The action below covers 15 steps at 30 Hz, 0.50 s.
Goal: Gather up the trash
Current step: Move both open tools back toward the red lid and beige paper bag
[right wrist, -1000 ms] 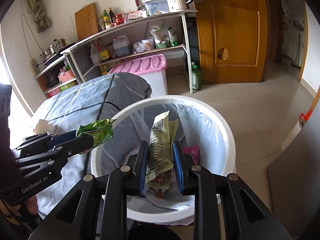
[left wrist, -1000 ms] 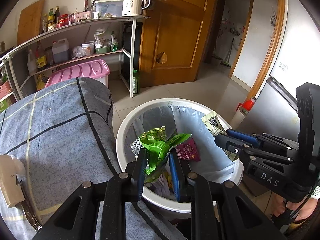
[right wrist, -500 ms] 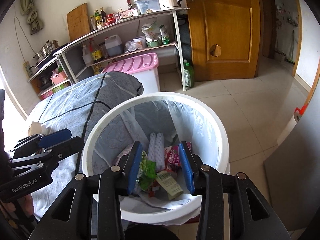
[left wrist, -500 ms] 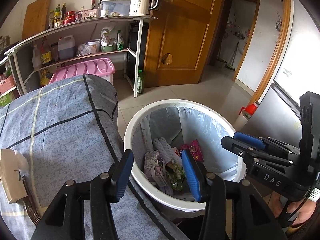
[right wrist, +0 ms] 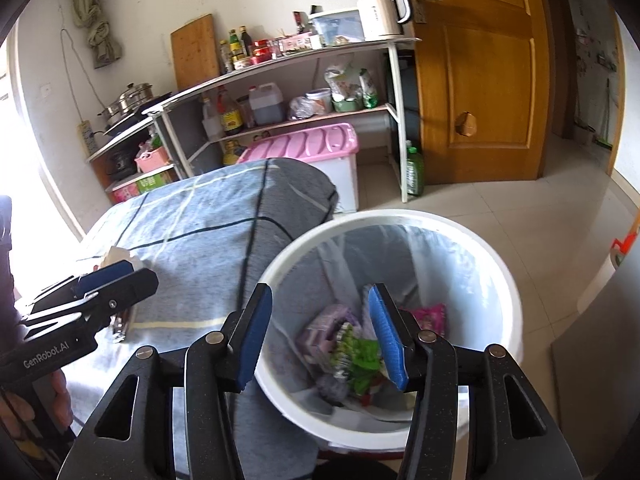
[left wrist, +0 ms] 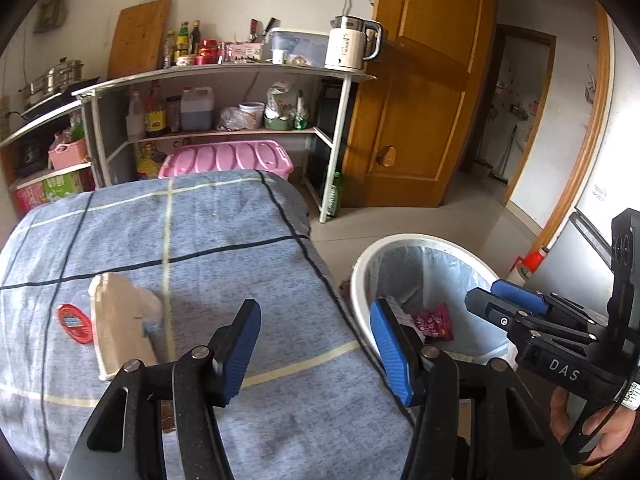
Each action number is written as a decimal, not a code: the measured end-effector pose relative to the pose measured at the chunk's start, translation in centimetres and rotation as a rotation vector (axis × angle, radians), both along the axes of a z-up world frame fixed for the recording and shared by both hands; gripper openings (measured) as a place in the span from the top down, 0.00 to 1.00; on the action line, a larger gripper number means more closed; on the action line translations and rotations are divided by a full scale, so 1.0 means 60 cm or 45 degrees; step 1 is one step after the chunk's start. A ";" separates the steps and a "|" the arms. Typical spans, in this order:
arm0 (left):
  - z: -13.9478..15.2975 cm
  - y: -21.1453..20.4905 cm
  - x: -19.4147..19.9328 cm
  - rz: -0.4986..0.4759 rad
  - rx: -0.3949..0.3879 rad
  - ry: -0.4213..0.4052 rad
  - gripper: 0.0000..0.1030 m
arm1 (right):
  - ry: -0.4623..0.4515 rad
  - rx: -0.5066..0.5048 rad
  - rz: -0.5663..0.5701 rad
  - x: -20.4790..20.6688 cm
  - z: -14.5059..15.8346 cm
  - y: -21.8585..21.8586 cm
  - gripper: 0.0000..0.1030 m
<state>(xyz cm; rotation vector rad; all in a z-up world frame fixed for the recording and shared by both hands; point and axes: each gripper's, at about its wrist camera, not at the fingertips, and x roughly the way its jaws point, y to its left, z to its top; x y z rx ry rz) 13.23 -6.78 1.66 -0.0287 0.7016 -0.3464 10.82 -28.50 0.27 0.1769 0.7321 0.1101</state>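
Note:
A white trash bin (right wrist: 496,272) with a clear liner holds several wrappers, among them a green one (right wrist: 360,356) and a pink one (right wrist: 430,316); it also shows in the left wrist view (left wrist: 360,276). My right gripper (right wrist: 320,340) is open and empty above the bin's near rim. My left gripper (left wrist: 316,352) is open and empty over the blue checked cloth (left wrist: 180,232), at the table edge. On the cloth lie a beige paper box (left wrist: 116,332) and a red round lid (left wrist: 74,322), left of the left gripper.
A white shelf rack (left wrist: 224,80) with bottles, jars and a kettle (left wrist: 352,48) stands behind. A pink-lidded box (left wrist: 228,160) sits under it. A wooden door (left wrist: 416,120) is at the right, with tiled floor beyond the bin.
Both grippers opened and dropped their wrappers into the bin. The left gripper then swung left over the cloth; the right gripper drew back and left a little.

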 end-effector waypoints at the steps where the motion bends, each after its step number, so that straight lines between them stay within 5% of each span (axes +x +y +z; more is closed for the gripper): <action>1: 0.003 0.014 -0.003 0.022 -0.002 -0.009 0.44 | 0.000 -0.002 0.016 0.003 0.001 0.010 0.50; 15: -0.001 0.196 -0.025 0.289 -0.040 0.000 0.44 | 0.017 0.027 0.220 0.023 -0.009 0.153 0.48</action>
